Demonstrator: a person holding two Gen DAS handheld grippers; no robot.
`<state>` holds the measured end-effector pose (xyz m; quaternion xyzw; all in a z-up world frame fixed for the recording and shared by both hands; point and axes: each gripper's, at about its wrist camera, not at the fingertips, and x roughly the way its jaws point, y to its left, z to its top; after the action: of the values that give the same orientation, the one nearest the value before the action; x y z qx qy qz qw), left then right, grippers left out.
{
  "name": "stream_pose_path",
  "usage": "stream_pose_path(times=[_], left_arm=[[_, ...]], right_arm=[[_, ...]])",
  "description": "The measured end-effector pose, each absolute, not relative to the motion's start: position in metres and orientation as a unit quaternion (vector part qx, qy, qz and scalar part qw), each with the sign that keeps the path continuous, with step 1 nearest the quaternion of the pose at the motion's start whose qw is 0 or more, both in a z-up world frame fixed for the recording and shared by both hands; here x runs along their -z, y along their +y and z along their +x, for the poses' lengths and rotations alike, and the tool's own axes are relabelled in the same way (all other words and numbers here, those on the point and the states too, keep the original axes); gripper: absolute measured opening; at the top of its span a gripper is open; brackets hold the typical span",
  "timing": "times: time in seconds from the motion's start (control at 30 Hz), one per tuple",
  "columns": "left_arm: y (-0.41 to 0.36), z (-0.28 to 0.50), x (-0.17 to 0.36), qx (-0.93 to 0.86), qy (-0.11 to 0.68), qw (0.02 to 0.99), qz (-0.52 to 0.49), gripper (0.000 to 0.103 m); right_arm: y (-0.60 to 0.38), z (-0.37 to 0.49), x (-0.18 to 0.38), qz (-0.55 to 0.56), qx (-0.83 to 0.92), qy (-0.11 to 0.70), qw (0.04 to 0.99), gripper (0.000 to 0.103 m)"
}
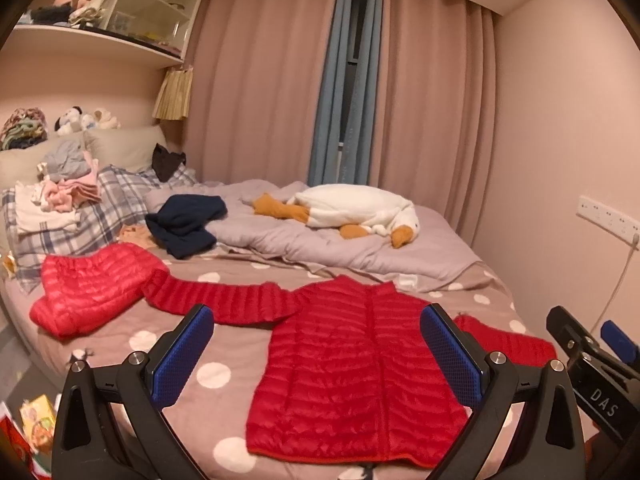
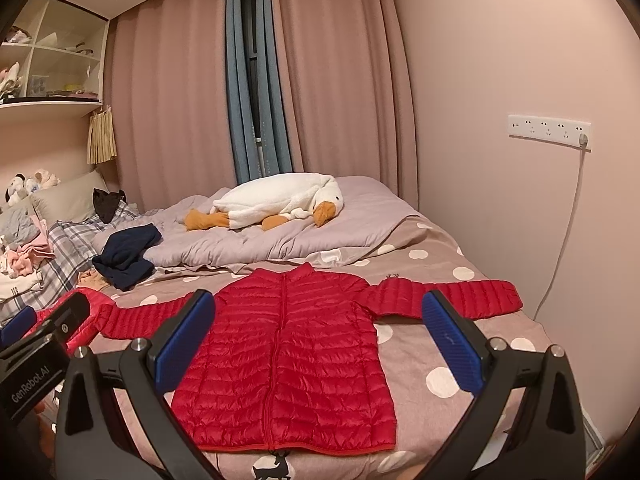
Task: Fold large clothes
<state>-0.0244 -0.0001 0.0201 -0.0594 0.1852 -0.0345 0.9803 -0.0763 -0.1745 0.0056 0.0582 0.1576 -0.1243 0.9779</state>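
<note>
A red quilted puffer jacket (image 1: 352, 368) lies flat, front up and zipped, on the polka-dot bed sheet (image 1: 212, 376), both sleeves spread out sideways; it also shows in the right wrist view (image 2: 288, 360). A second pink-red puffer jacket (image 1: 88, 288) lies crumpled at the left. My left gripper (image 1: 316, 348) is open and empty, hovering above the jacket's lower part. My right gripper (image 2: 320, 340) is open and empty above the jacket near the bed's front edge. The right gripper also shows at the right edge of the left view (image 1: 592, 356).
A dark navy garment (image 1: 186, 220) and a white goose plush (image 1: 356, 210) lie on the grey duvet (image 1: 320, 248) behind. Folded clothes (image 1: 60, 196) sit on plaid pillows at the left. The pink wall with a socket strip (image 2: 548, 128) and cable borders the bed's right side.
</note>
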Motion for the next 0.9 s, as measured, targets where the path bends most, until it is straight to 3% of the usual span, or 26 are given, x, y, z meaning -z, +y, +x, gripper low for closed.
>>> stream_pose_path(times=[0.9], left_arm=[[0.012,-0.032,-0.025,0.051,0.173,0.982,-0.063,0.102]], right_arm=[[-0.165,-0.083,-0.017,0.062,0.12,0.141,0.981,0.103]])
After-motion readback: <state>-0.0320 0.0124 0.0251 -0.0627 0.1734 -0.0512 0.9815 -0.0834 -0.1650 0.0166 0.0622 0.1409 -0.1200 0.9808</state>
